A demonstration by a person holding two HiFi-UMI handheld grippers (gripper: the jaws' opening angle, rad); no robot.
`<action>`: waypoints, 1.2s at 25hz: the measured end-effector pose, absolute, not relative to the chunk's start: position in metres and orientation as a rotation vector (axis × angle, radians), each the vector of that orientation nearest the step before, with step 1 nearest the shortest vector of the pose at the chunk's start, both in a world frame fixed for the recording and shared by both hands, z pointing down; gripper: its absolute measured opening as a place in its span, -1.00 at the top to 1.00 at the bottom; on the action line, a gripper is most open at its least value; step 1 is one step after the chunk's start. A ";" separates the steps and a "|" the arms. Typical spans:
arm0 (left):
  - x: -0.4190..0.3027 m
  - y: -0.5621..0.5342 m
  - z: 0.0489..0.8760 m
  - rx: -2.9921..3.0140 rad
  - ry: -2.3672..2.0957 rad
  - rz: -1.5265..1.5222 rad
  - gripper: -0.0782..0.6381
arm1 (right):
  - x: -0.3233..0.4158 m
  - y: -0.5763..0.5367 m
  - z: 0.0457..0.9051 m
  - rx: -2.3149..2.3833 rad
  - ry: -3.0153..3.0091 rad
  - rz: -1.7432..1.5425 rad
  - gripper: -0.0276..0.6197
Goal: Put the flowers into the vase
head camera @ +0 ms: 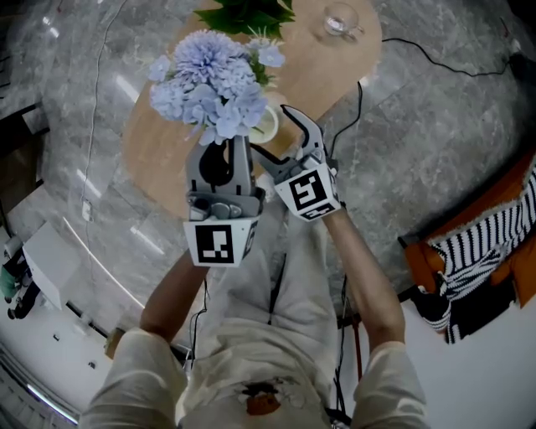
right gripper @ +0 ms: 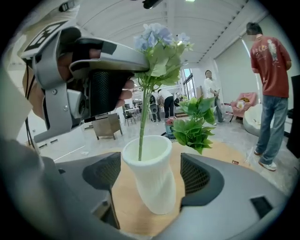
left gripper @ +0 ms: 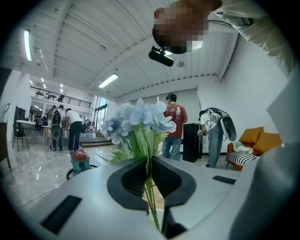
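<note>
A bunch of pale blue artificial flowers [head camera: 213,84] stands up in front of me, green stems [left gripper: 149,185] pinched between the jaws of my left gripper [head camera: 222,147], which is shut on them. In the right gripper view the stem [right gripper: 142,126] runs down into the mouth of a white ribbed vase [right gripper: 152,187] on the round wooden table [head camera: 155,159]. My right gripper [right gripper: 151,176] is open with the vase between its jaws, a gap showing on both sides. The flowers hide most of the vase [head camera: 270,126] in the head view.
A leafy green plant [right gripper: 194,124] stands just behind the vase, and a glass cup [head camera: 339,21] sits at the table's far edge. A black cable [head camera: 435,59] trails over the marble floor. An orange chair with a striped cushion [head camera: 486,243] is at the right. People stand around the room.
</note>
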State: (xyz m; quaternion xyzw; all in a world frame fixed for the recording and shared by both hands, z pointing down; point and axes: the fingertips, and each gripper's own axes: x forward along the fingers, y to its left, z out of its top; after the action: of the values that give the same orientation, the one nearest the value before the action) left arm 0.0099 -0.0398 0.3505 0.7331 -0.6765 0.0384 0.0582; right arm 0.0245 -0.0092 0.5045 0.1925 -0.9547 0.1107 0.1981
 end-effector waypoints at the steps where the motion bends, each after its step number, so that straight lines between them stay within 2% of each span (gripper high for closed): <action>1: 0.010 -0.039 0.351 2.221 -2.048 0.116 0.72 | 0.023 -0.009 0.504 0.536 -2.674 0.304 -0.27; 5: 0.010 -0.039 0.353 2.218 -2.042 0.114 0.72 | 0.023 -0.009 0.505 0.535 -2.670 0.270 -0.26; 8: 0.007 -0.038 0.354 2.216 -2.040 0.111 0.72 | 0.019 -0.009 0.504 0.531 -2.675 0.264 -0.11; 30: 0.013 -0.013 0.397 2.194 -1.907 0.254 0.72 | 0.014 -0.012 0.503 0.549 -2.673 0.275 -0.10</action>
State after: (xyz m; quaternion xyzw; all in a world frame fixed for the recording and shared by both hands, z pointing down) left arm 0.0133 -0.0134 0.3973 0.7471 -0.6495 0.0864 0.1115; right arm 0.0135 -0.0122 0.5034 0.1960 -0.9553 0.0983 0.1982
